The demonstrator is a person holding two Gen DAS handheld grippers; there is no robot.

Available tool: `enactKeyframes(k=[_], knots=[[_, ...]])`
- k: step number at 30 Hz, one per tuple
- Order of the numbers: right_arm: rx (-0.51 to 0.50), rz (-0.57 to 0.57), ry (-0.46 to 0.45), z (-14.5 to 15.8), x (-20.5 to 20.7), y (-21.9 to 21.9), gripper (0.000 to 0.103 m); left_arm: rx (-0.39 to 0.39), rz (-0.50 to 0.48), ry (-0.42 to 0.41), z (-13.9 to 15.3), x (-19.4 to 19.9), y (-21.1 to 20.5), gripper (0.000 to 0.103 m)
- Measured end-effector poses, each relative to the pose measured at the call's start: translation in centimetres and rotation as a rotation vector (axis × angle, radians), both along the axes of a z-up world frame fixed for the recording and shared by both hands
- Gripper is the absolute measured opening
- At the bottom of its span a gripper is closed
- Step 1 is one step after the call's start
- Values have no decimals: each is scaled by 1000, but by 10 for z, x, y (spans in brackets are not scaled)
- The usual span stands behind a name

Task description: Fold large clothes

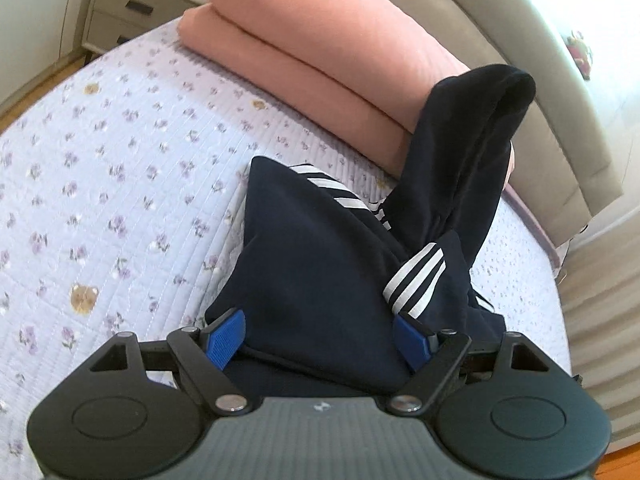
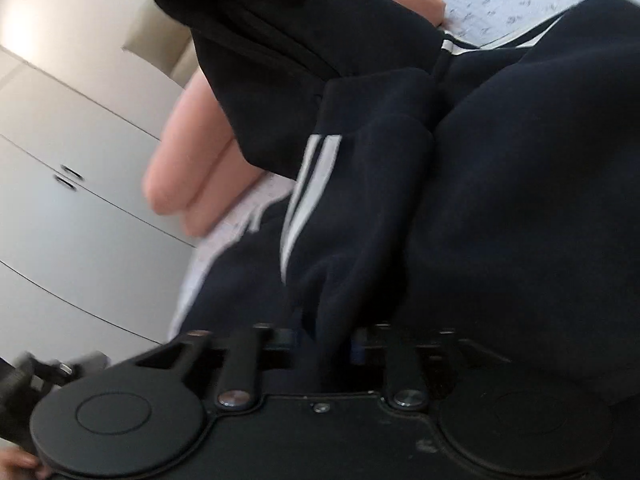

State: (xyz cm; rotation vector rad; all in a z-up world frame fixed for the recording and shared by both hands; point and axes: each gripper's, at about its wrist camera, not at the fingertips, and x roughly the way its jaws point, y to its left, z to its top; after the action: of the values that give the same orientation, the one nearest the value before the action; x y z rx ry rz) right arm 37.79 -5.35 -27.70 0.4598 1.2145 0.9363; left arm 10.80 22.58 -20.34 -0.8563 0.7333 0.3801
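Note:
A dark navy garment with white stripes (image 1: 320, 264) lies partly folded on the flowered bedspread (image 1: 120, 168). My left gripper (image 1: 320, 336) is open, its blue fingertips (image 1: 226, 338) standing wide apart on either side of the navy cloth. A hood or sleeve part (image 1: 480, 128) of the garment is lifted high at the right. In the right wrist view the same garment (image 2: 500, 200) fills the frame. My right gripper (image 2: 324, 344) is shut on a bunched fold of the navy cloth, which runs out between its close jaws.
A folded pink blanket (image 1: 312, 52) lies at the head of the bed against the beige headboard (image 1: 540, 60). A bedside drawer unit (image 1: 132, 12) stands at the far left. White wardrobe doors (image 2: 72, 184) are at the left in the right wrist view.

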Motion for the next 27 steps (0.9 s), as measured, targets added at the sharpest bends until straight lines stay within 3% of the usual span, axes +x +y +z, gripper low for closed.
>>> enactKeyframes(k=[2,4,5,6,7,8,10,13,14,16,17,19,20,21,23,25,27], knots=[[63,-43,45,0,14,-4,78,-15,5,-12,-4,-2,2,83],[82,-99,94,0,29,-4,78,-23,8,-22,-6,-3,3,83],[89,-114,125,-2,26,0,71,-25,10,-23,-5,-4,2,83],[97,-133,151,-4,34,1,25,-25,10,-23,-6,-3,2,83],[96,-158,149,-2,41,1,9,-22,7,-22,-5,-3,2,83],[87,-171,108,8,44,3,8,-16,3,-24,-4,-4,1,83],[153,-131,-66,49,37,10,8,5,-6,-23,0,-4,1,83],[243,-22,-484,131,-3,22,8,50,-3,-26,7,-5,1,83],[268,15,-587,149,-18,26,8,62,2,-28,8,-5,2,83],[273,104,-735,171,-49,48,8,81,20,-43,12,-7,3,83],[241,148,-765,170,-59,59,8,86,34,-50,13,-9,4,83],[107,260,-777,151,-77,88,19,96,65,-60,16,-16,7,83],[17,355,-748,134,-84,104,33,103,78,-58,17,-18,10,83],[-68,455,-705,115,-92,117,57,111,85,-51,18,-21,11,83],[-172,571,-625,84,-103,122,62,120,88,-30,17,-23,14,83],[-195,564,-562,74,-103,105,66,111,81,-25,14,-23,16,83],[-181,496,-506,81,-89,84,83,98,67,-25,9,-18,17,83]])
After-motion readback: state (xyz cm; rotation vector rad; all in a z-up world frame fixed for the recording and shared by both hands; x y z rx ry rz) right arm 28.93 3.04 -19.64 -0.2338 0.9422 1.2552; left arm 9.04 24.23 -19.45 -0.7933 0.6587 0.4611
